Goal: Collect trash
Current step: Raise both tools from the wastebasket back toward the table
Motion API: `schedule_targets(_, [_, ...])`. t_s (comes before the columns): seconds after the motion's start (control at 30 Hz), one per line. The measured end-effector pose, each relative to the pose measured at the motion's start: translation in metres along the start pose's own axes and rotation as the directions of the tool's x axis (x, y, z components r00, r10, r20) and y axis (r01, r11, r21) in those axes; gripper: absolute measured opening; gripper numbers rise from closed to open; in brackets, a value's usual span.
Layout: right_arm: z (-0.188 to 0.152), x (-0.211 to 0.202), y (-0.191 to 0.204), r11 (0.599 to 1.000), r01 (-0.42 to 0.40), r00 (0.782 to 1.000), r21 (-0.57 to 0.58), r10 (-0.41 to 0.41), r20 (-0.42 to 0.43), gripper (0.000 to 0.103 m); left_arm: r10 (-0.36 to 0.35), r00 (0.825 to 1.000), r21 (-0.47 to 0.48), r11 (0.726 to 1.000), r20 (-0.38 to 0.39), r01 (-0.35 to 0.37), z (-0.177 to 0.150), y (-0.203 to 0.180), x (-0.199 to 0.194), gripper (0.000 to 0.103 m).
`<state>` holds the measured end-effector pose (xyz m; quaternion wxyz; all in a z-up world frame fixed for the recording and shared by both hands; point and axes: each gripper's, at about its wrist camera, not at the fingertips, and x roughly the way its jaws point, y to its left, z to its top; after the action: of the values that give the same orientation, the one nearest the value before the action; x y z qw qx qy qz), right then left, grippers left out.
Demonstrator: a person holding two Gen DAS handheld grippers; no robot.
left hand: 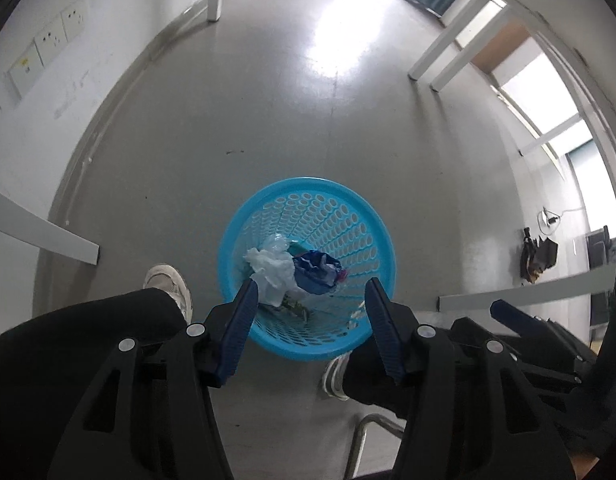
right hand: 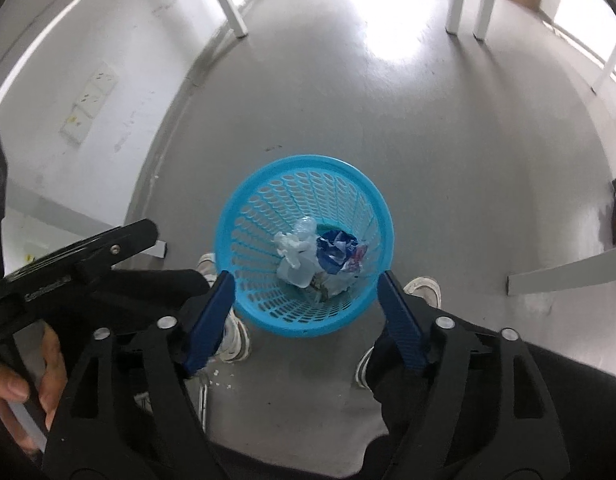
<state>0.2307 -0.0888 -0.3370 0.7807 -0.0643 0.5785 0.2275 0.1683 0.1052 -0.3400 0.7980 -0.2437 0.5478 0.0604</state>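
Note:
A blue perforated plastic basket (left hand: 244, 224) stands on the grey floor, seen from above. Crumpled white tissue (left hand: 270, 270) and a blue-and-white wrapper (left hand: 317, 270) lie inside it. My left gripper (left hand: 309, 286) hangs above the basket's near side, open, with nothing between its blue pads. The right wrist view shows the same basket (right hand: 236, 208) with clear plastic (right hand: 296, 256) and the blue wrapper (right hand: 335, 250) at its bottom. My right gripper (right hand: 306, 280) is open wide above the basket's near rim and holds nothing.
A person's dark trouser legs and white shoes (right hand: 423, 290) stand just behind the basket. White table legs (left hand: 427, 60) rise further off. A wall with sockets (left hand: 48, 48) is on the left. A hand (right hand: 24, 384) holds the other gripper at lower left.

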Motion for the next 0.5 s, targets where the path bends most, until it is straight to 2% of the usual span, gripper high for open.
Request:
schedule_targets(0.17, [-0.021, -0.034, 0.013, 0.998, -0.01, 1.0, -0.058, 0.011, 0.029, 0.077, 0.013, 0.999, 0.043, 0.999, 0.044, -0.014, -0.022, -0.006, -0.034, 0.069])
schedule_targets(0.23, [-0.028, -0.053, 0.017, 0.997, 0.003, 0.998, -0.081, 0.003, 0.069, 0.082, 0.037, 0.996, 0.055, 0.998, 0.081, -0.042, -0.029, -0.01, -0.05, 0.069])
schedule_targets(0.37, [-0.038, -0.091, 0.018, 0.994, 0.012, 0.99, -0.107, 0.004, 0.144, 0.086, 0.068, 0.98, 0.132, 0.987, 0.189, -0.094, -0.046, -0.025, -0.095, 0.074])
schedule_targets(0.5, [-0.048, -0.129, 0.009, 0.996, 0.002, 0.978, -0.092, 0.017, 0.209, 0.087, 0.039, 0.96, 0.187, 0.978, 0.277, -0.094, -0.06, -0.036, -0.136, 0.082])
